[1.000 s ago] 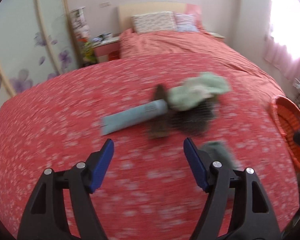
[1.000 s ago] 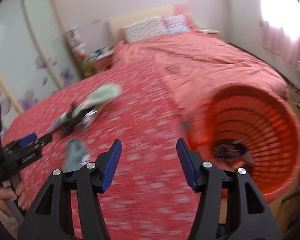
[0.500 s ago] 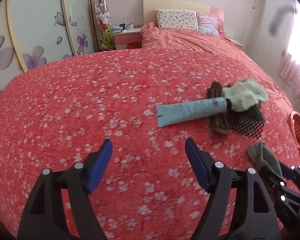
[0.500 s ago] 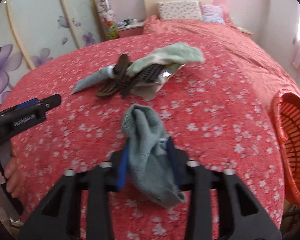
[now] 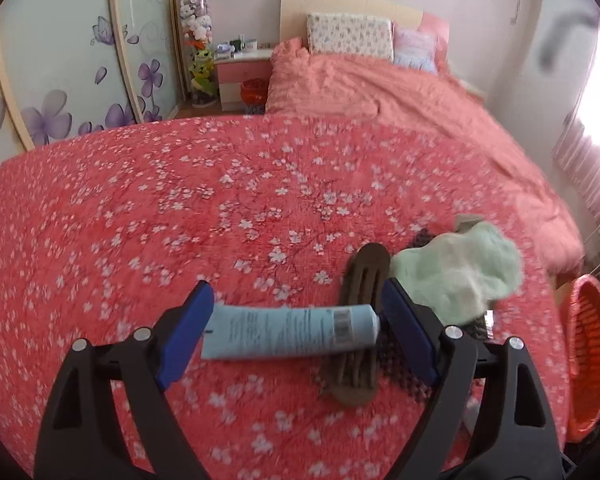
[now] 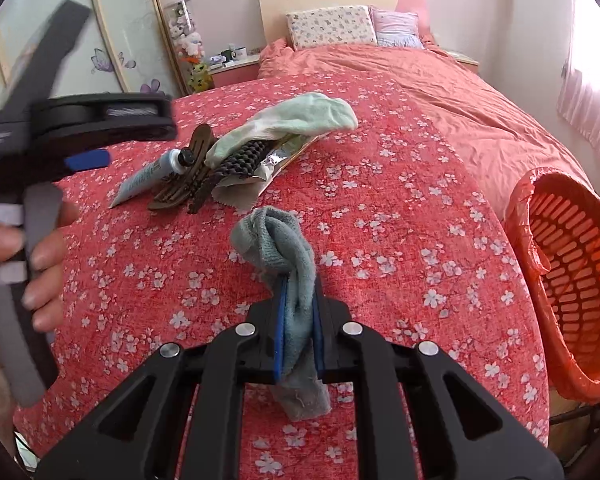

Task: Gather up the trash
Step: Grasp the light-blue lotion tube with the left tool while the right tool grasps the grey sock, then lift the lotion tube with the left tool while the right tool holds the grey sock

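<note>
Right gripper point(image 6: 298, 330) clamped on grey-blue sock point(image 6: 288, 264), raised over floral bedspread point(image 6: 400, 216) | left gripper point(image 5: 294, 330) spread wide, fingers bracketing blue tube point(image 5: 290, 332) ends | tube crossed brown comb point(image 5: 360, 320), green sock point(image 5: 460, 272) beside | orange basket point(image 6: 568, 276) at bedspread's right edge | bare spread lay between sock and basket.

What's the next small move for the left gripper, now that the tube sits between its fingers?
Probably close the left gripper. Its jaws stand open with the blue tube lying crosswise between them on the bedspread. The right gripper is already shut on the grey-blue sock, and the orange basket waits at the bed's right edge.
</note>
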`<control>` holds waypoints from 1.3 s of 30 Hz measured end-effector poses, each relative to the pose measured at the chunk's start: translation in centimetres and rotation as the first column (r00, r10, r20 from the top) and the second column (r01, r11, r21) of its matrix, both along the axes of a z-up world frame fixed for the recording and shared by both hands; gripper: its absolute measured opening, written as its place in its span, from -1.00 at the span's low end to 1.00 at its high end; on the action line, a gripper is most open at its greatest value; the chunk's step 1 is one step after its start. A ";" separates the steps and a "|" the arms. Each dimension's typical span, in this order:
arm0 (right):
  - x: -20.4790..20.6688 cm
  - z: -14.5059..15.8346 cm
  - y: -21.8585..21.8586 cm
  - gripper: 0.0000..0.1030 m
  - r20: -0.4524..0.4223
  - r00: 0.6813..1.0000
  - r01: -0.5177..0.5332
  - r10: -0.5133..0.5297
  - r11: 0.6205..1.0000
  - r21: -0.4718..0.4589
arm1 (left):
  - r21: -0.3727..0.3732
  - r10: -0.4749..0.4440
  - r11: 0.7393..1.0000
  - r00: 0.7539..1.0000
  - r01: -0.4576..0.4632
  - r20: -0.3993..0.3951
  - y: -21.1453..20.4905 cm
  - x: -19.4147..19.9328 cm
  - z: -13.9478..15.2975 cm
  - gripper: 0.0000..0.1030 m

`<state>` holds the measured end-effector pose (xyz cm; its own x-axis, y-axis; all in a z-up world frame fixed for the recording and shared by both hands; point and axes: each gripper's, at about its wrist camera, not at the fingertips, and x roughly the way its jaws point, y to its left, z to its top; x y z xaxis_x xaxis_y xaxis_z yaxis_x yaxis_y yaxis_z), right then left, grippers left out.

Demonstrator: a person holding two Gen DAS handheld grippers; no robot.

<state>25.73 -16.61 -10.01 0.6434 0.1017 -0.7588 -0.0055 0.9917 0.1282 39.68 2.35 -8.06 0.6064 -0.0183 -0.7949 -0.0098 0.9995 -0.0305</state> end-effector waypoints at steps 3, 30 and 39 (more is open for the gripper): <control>-0.2 0.0 -0.2 -0.78 0.000 1.000 0.002 -0.002 1.000 0.017 | 0.033 -0.022 0.999 0.999 0.024 -0.043 -0.5 0.6 -1.0 0.64; -0.5 0.0 0.0 -0.77 -0.001 1.000 0.008 -0.008 1.000 0.014 | -0.251 0.015 0.967 0.997 -0.034 -0.077 5.2 -5.4 -2.2 -0.34; -0.6 0.0 0.2 -0.77 0.000 1.000 -0.003 0.003 1.000 0.006 | -0.091 -0.050 0.995 0.997 0.044 -0.059 5.0 -7.0 -2.6 -0.53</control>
<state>25.18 -16.45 -10.03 0.6428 0.1086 -0.7583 -0.0089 0.9909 0.1344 32.63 7.33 -10.63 0.5535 -0.1181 -0.8244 0.0326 0.9922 -0.1203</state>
